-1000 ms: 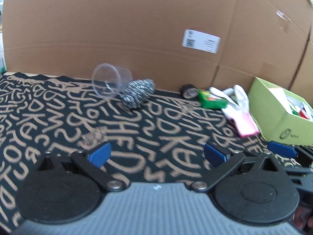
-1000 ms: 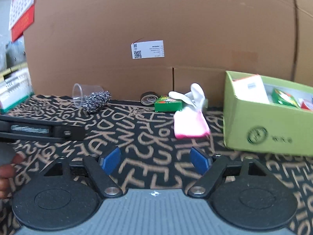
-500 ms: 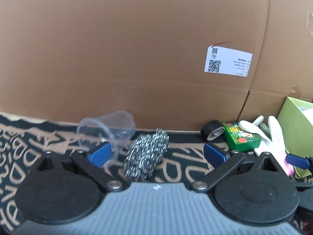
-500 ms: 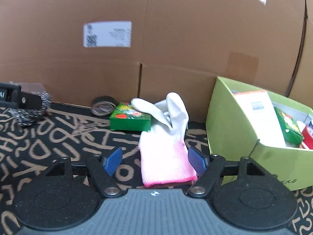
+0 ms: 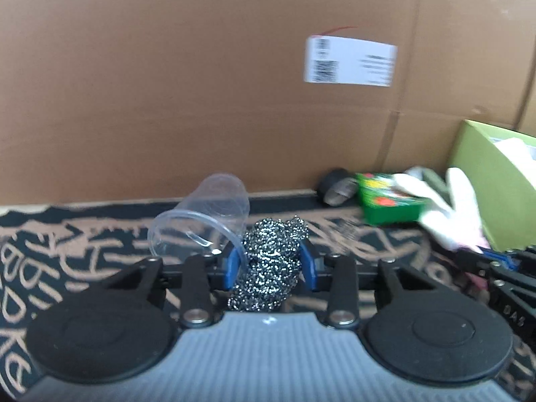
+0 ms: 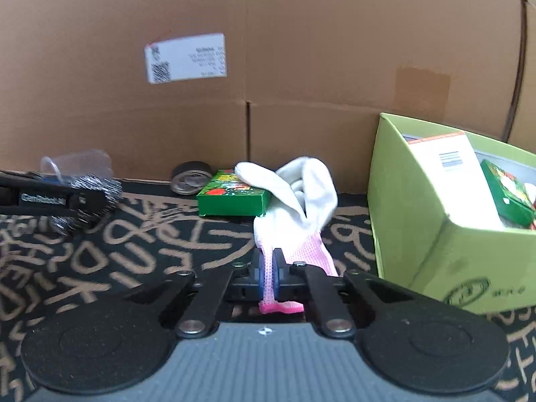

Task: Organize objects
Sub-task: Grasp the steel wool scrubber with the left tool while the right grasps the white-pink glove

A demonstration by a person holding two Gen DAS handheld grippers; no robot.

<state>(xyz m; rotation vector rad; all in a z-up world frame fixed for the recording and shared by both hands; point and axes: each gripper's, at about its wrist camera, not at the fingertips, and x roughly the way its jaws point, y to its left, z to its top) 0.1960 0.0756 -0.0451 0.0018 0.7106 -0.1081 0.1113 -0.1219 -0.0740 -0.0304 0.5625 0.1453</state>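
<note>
A steel wool scourer (image 5: 268, 281) lies on the lettered mat, and the blue pads of my left gripper (image 5: 272, 256) are closing on its two sides and press into it. A clear plastic cup (image 5: 201, 217) lies on its side just left of the scourer, touching it. In the right wrist view a white glove with a pink cuff (image 6: 301, 194) lies on the mat. My right gripper (image 6: 268, 268) is shut on the cuff's left edge. The glove's fingers rest on a small green box (image 6: 231, 197).
A lime-green carton (image 6: 435, 234) holding packets stands at the right, close to the glove. A dark tape roll (image 6: 191, 177) sits by the cardboard wall (image 6: 301, 67) that closes off the back. The black mat with tan letters (image 6: 134, 244) covers the table.
Both grippers moved forward to the objects, then their jaws came together: the left on the scourer, the right on the glove's pink cuff.
</note>
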